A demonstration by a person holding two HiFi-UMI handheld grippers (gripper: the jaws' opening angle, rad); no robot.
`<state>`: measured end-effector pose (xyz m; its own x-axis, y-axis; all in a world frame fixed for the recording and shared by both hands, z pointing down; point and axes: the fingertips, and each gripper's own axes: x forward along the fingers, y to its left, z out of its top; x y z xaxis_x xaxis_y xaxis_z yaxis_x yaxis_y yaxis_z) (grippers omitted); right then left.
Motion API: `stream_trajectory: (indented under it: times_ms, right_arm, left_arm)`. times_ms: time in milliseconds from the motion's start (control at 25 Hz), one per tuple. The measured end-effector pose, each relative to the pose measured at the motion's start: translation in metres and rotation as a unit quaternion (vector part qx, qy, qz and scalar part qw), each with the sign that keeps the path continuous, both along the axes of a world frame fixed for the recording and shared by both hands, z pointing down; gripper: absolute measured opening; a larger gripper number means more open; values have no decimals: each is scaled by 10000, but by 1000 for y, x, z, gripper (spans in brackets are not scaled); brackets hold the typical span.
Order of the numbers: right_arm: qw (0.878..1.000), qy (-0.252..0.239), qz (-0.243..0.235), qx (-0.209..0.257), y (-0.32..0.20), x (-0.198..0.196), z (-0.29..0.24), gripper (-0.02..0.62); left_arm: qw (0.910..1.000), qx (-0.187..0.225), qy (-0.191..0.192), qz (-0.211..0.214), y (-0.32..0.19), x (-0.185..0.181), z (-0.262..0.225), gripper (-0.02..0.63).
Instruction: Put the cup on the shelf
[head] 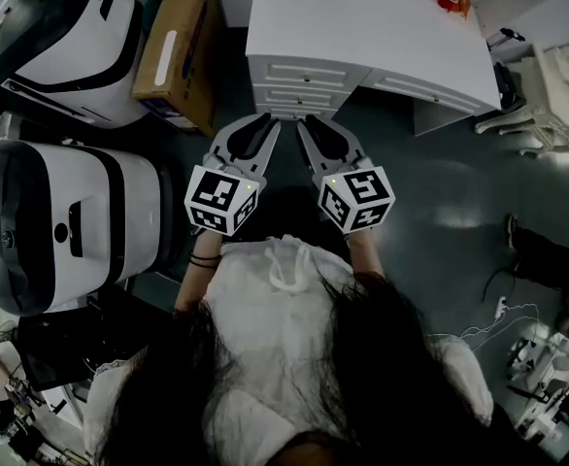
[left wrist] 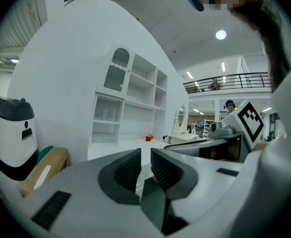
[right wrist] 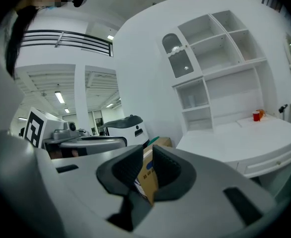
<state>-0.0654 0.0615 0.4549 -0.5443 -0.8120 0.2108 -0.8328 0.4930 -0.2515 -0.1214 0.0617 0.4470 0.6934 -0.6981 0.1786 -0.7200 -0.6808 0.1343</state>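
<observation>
Red cup (head: 452,1) sat on the desk (head: 362,27). Only gripper views showed the shelf (right wrist: 220,58). My left gripper (head: 267,120) and right gripper (head: 304,122) were clenched, empty.

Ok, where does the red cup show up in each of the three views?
Head view: the red cup is at the top right, on the far corner of the white desk.
Left gripper view: cup small, near centre, on the desk.
Right gripper view: cup near the right edge, on the desk below the shelves.
Shared landmark: the white desk.
</observation>
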Motion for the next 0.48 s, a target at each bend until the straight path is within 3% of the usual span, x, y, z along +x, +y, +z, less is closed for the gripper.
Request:
stream_trajectory:
  times_ms: [480]
  right_arm:
    - [9998, 200, 23, 94, 16, -3, -7, 67]
  left_arm:
    - [9998, 112, 163, 76, 12, 2, -10, 55]
